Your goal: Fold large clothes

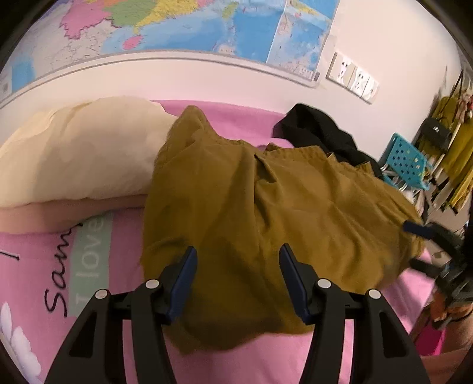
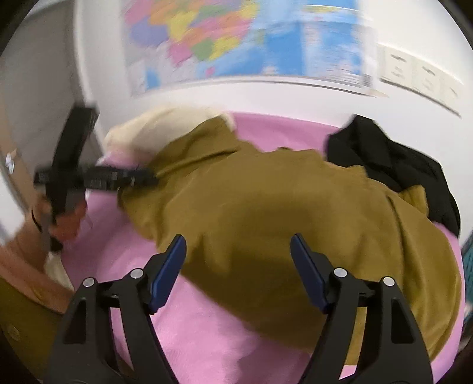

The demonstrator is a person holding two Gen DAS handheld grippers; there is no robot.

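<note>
A large mustard-brown garment [image 1: 266, 206] lies rumpled on the pink bed sheet [image 1: 97, 236], partly folded over itself. My left gripper [image 1: 238, 251] hovers over its near edge with the jaws apart and the blue pads clear of the cloth. In the right wrist view the same garment [image 2: 280, 206] fills the middle, and my right gripper [image 2: 238, 239] stands open above its near side. The left gripper [image 2: 142, 177] shows there at the garment's far left edge, blurred. The right gripper [image 1: 416, 245] appears at the garment's right end in the left wrist view.
A cream pillow [image 1: 74, 147] lies at the left by the wall. A black garment [image 1: 319, 130] is heaped behind the mustard one. A blue perforated basket [image 1: 405, 159] and hanging clothes [image 1: 461, 141] stand right of the bed. A map [image 1: 177, 23] covers the wall.
</note>
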